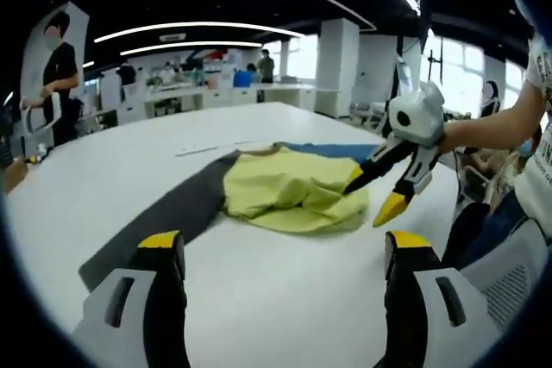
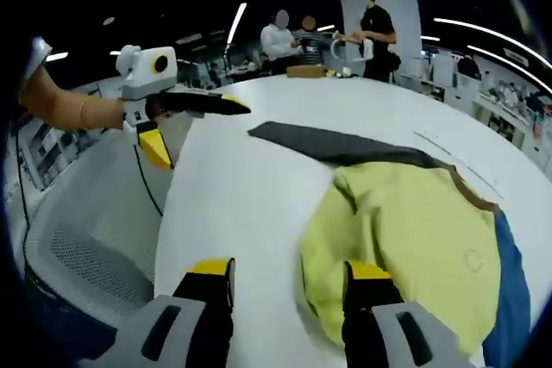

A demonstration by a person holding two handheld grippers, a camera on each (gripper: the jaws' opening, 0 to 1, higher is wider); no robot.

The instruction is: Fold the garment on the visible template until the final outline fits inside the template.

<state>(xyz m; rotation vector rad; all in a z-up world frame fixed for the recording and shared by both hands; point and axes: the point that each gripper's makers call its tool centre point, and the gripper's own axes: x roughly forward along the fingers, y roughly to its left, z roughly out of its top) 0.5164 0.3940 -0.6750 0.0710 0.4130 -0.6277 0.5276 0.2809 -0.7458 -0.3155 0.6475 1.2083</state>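
Observation:
A yellow-green garment [image 1: 285, 191] lies crumpled on a white table [image 1: 259, 299], over a flat template with a dark grey part [image 1: 172, 213] and a blue part [image 1: 332, 151]. My left gripper [image 1: 283, 243] stands open, short of the garment's near edge, with nothing between its jaws. My right gripper [image 1: 372, 197] comes in from the right, open, one yellow tip at the garment's right edge. In the right gripper view the right gripper [image 2: 289, 271] is open with one jaw over the garment [image 2: 414, 239]. The left gripper [image 2: 197, 129] hovers open at the left, off the table's edge.
The grey strip [image 2: 336, 146] and the blue part [image 2: 509, 299] stick out from under the garment. A white mesh chair [image 2: 86, 256] stands by the table's edge. Several people [image 2: 366, 28] stand at the far side, with desks [image 1: 198, 92] behind.

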